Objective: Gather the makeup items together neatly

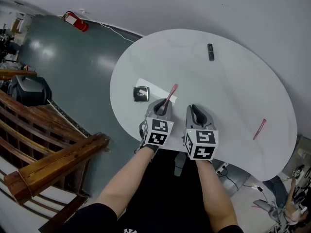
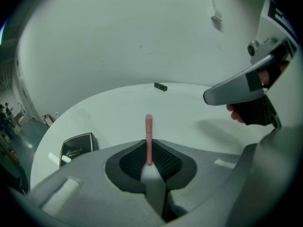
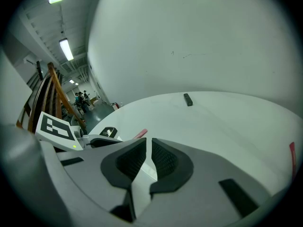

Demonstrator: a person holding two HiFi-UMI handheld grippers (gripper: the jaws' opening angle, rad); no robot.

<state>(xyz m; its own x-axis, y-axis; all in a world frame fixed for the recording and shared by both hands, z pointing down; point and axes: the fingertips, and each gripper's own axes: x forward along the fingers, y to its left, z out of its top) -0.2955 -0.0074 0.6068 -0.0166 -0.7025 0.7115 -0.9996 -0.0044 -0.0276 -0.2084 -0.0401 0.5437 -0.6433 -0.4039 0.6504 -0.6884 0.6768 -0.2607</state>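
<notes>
My left gripper (image 1: 164,107) is shut on a thin pink makeup stick (image 1: 170,95), gripped at its near end, with the rest pointing away over the white round table (image 1: 228,86). In the left gripper view the pink stick (image 2: 148,131) stands up from between the pads. A black square compact (image 1: 141,94) lies just left of that gripper, resting on a flat white card (image 1: 148,85). My right gripper (image 1: 196,111) hovers beside the left one, its jaws together with nothing in them. A second pink stick (image 1: 259,129) lies far right. A small black oblong item (image 1: 210,51) lies at the far side.
The table's near edge runs just under both grippers. Left of the table, a dark floor drops away past a wooden railing (image 1: 53,164). A red fire extinguisher (image 1: 75,21) lies on the floor by the white wall behind the table.
</notes>
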